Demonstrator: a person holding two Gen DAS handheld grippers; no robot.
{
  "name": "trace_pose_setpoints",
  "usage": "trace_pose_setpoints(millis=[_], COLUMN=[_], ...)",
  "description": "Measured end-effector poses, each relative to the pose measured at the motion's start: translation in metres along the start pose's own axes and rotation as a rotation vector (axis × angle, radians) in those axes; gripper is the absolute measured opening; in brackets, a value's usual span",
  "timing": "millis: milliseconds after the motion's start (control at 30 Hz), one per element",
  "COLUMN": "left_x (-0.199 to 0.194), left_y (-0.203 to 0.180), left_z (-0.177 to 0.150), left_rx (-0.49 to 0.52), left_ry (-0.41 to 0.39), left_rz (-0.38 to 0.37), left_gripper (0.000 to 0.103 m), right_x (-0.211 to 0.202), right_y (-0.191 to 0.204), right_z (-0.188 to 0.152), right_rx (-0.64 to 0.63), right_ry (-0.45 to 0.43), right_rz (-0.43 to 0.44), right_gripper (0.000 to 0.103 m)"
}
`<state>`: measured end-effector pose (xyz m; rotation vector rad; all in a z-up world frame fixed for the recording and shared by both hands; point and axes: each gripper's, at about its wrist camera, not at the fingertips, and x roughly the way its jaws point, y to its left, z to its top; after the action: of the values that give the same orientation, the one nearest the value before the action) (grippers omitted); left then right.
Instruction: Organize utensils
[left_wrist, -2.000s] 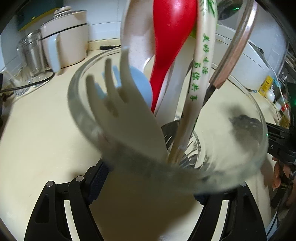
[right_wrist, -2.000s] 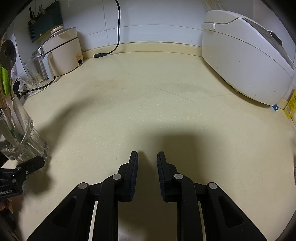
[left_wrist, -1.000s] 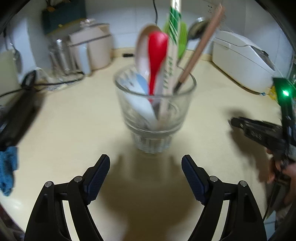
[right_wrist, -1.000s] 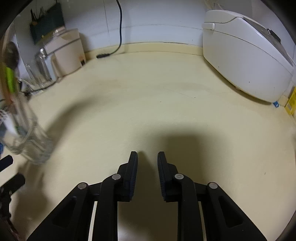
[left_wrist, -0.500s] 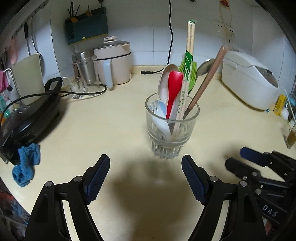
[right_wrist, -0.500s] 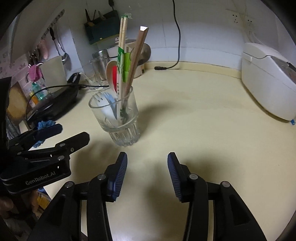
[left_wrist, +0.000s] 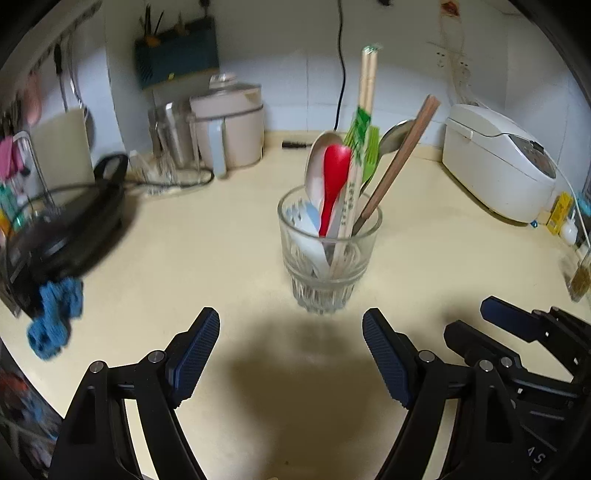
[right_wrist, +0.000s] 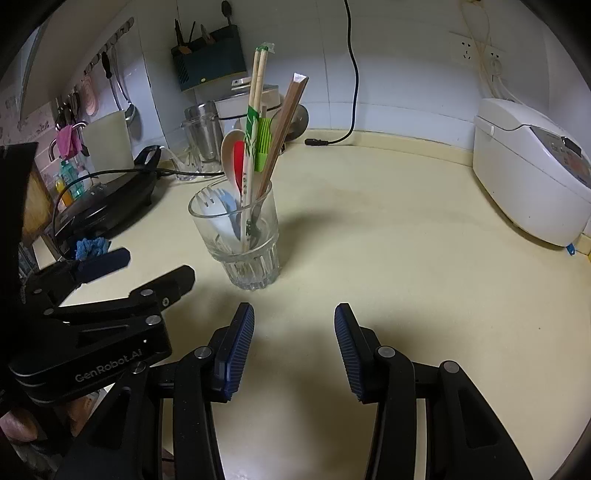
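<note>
A clear glass tumbler (left_wrist: 327, 273) stands upright on the cream counter, with several utensils in it: a red spoon (left_wrist: 334, 173), a white spoon, paper-sleeved chopsticks (left_wrist: 364, 122), a wood-handled utensil (left_wrist: 406, 147), a green brush, a white fork and a blue spoon. My left gripper (left_wrist: 291, 332) is open just short of the glass, nothing between its fingers. My right gripper (right_wrist: 293, 321) is open too, to the right of the tumbler (right_wrist: 243, 251) and apart from it. Each wrist view shows the other gripper: the right one (left_wrist: 471, 317) and the left one (right_wrist: 155, 264).
A white rice cooker (left_wrist: 498, 166) sits at the right. A black electric griddle (left_wrist: 62, 229) and a blue cloth (left_wrist: 55, 314) lie at the left edge. A beige appliance (left_wrist: 229, 125), steel cups and a loose cable plug (right_wrist: 317, 141) line the back wall.
The left gripper let go of the glass and drew back from it. The right gripper opened wider and swung left, bringing the glass into its view.
</note>
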<state>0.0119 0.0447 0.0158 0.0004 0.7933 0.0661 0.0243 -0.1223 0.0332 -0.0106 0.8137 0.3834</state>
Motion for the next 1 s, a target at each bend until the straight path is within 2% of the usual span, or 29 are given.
trace_pose_setpoints(millis=[133,233,433,1000], left_x=[0.009,0.012,0.016,0.011], left_y=[0.002,0.003,-0.001,-0.006], left_z=[-0.002,-0.003,-0.006,-0.005], left_rx=[-0.020,-0.024,-0.006,0.003], left_ry=[0.056,0.070,0.078,0.063], left_rz=[-0.010,-0.008,0.012,0.002], left_gripper=[0.083,0.083,0.083,0.083], right_x=[0.002,0.003,0.005,0.004], right_y=[0.001,0.000,-0.001,0.001], right_z=[-0.001,0.000,-0.002,0.000], right_rx=[0.005,0.011,0.015,0.009], right_ry=[0.007,0.011,0.019,0.015], right_rz=[-0.007,-0.013,-0.019,-0.029], right_gripper=[0.046,0.046,0.046,0.046])
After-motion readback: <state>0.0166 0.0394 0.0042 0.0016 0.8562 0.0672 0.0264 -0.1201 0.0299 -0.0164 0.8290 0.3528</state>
